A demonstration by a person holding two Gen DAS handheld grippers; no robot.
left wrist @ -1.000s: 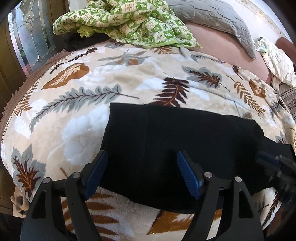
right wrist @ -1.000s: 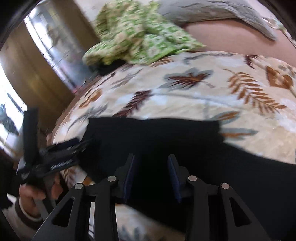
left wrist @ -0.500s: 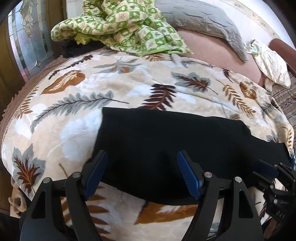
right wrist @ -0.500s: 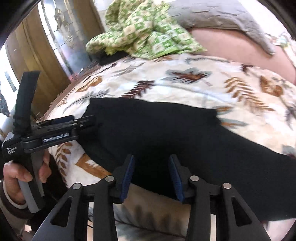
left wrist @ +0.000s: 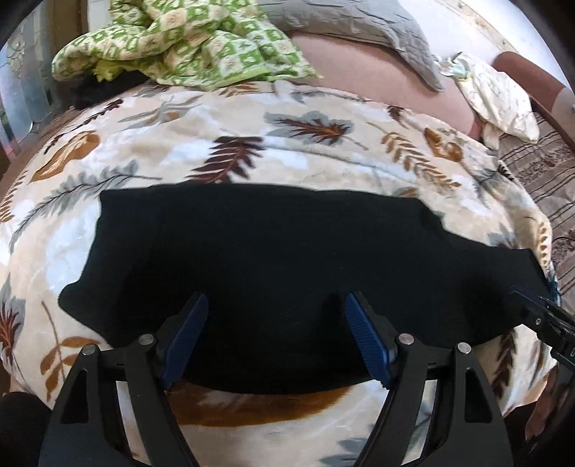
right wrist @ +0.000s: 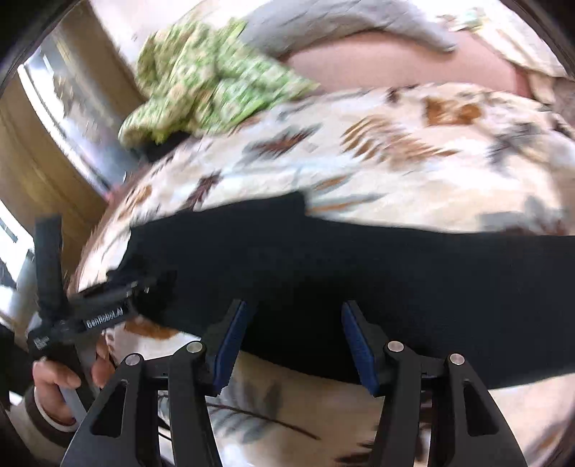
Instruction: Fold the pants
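The black pants (left wrist: pixel 287 251) lie flat across a leaf-patterned blanket (left wrist: pixel 215 125) on the bed, stretching left to right. My left gripper (left wrist: pixel 275 334) is open, its blue-padded fingers just above the pants' near edge, holding nothing. My right gripper (right wrist: pixel 293 341) is open and empty, over the near edge of the pants (right wrist: pixel 359 280) further right. The right gripper's tips (left wrist: pixel 539 316) show at the right edge of the left wrist view, and the left gripper (right wrist: pixel 107 305) with the hand holding it shows at the left of the right wrist view.
A crumpled green checked cloth (left wrist: pixel 172 39) and a grey pillow (left wrist: pixel 359 25) lie at the far side of the bed. A patterned cushion (left wrist: pixel 499 93) sits at the far right. A wooden door with glass (right wrist: pixel 46 118) stands at the left.
The right gripper has opened wider and shifted along the pants; its view is blurred by motion. The left gripper has drawn back a little, so more of the pants shows. The pants lie as before.
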